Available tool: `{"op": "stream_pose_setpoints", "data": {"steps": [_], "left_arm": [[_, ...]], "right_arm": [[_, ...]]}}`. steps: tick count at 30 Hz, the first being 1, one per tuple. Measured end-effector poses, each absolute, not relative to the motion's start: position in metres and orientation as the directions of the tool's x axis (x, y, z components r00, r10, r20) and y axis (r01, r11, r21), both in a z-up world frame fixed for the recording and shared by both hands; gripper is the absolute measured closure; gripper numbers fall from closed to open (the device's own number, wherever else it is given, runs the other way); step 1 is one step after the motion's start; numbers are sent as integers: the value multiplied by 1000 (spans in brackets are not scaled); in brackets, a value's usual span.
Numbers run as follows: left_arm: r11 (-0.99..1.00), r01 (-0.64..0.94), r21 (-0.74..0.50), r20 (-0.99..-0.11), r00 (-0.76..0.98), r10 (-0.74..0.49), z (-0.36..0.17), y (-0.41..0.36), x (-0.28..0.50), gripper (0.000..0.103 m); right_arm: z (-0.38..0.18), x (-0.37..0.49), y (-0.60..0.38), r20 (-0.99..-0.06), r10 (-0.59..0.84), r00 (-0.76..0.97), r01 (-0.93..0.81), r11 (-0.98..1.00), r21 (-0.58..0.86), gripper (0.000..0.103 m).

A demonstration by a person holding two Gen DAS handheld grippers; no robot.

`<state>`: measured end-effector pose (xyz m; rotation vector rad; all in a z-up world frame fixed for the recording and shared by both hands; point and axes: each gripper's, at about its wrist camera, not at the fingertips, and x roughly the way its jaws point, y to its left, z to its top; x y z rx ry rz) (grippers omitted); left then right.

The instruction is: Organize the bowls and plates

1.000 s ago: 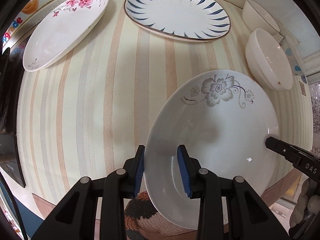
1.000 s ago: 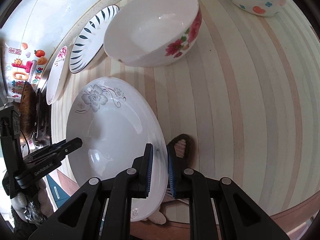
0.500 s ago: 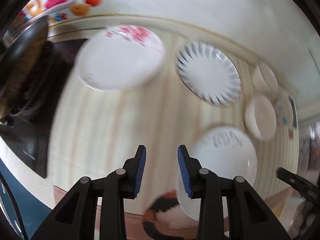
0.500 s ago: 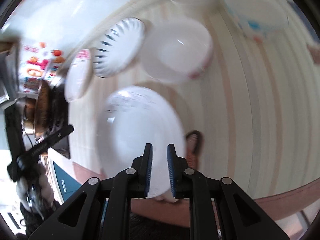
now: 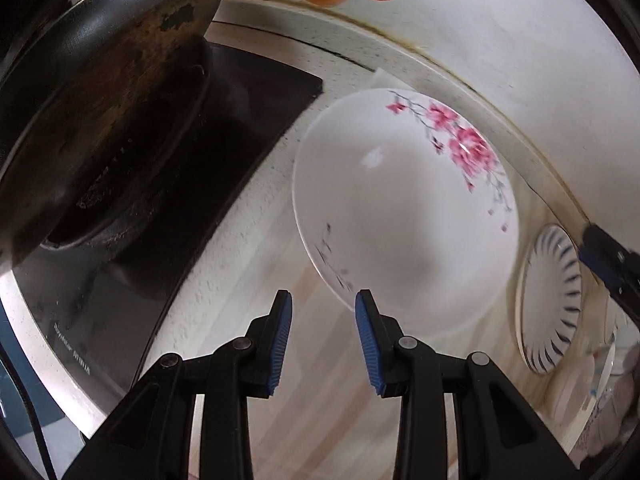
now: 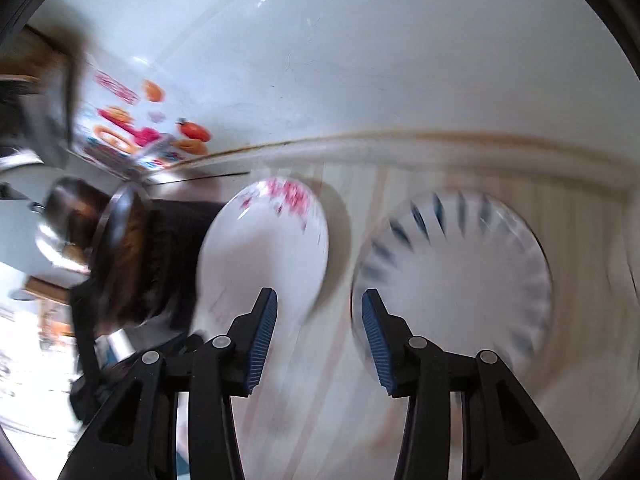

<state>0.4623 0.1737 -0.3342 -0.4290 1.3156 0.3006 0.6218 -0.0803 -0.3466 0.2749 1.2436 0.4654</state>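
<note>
While hovering just short of the pink-flowered plate (image 5: pixel 404 208), left gripper (image 5: pixel 322 338) spread, empty, nearer to it; right gripper (image 6: pixel 316 338) opening, empty, over the gap beside the blue-striped plate (image 6: pixel 456 276), right of that plate.

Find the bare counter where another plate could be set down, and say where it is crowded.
Free: the striped counter in front of the pink-flower plate, under the open left gripper, and the strip between that plate and the blue-striped plate. Crowded: left, by the stove and wok.
</note>
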Motion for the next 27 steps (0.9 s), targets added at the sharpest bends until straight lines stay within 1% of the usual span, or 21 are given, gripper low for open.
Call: {"op": "stream_pose_setpoints", "data": {"steps": [3, 7, 9, 11, 12, 13, 15, 27], "left_arm": [[882, -454, -125, -976, 218, -26, -344, 179, 472, 73], [888, -446, -109, -979, 204, -17, -355, 182, 482, 73], [890, -443, -109, -979, 204, -19, -358, 185, 487, 73], [891, -436, -125, -976, 214, -32, -360, 187, 488, 73], [894, -430, -126, -976, 217, -33, -361, 187, 489, 73], [896, -423, -131, -974, 226, -36, -360, 187, 488, 73], [902, -413, -128, -971, 236, -29, -361, 186, 493, 75], [909, -396, -128, -962, 273, -16, -346, 180, 477, 75]], "right_arm": [[-374, 664, -47, -861, 449, 240, -221, 889, 401, 56], [-405, 698, -23, -879, 426, 212, -231, 896, 379, 57], [-418, 707, -16, -883, 425, 198, -236, 895, 378, 60], [-430, 713, -12, -885, 431, 179, -236, 892, 387, 67], [-435, 716, -10, -884, 435, 169, -236, 889, 393, 71], [-441, 720, -7, -888, 432, 159, -236, 890, 391, 77], [-446, 722, -4, -869, 470, 152, -242, 870, 429, 84], [-437, 711, -10, -853, 490, 182, -272, 858, 435, 87]]}}
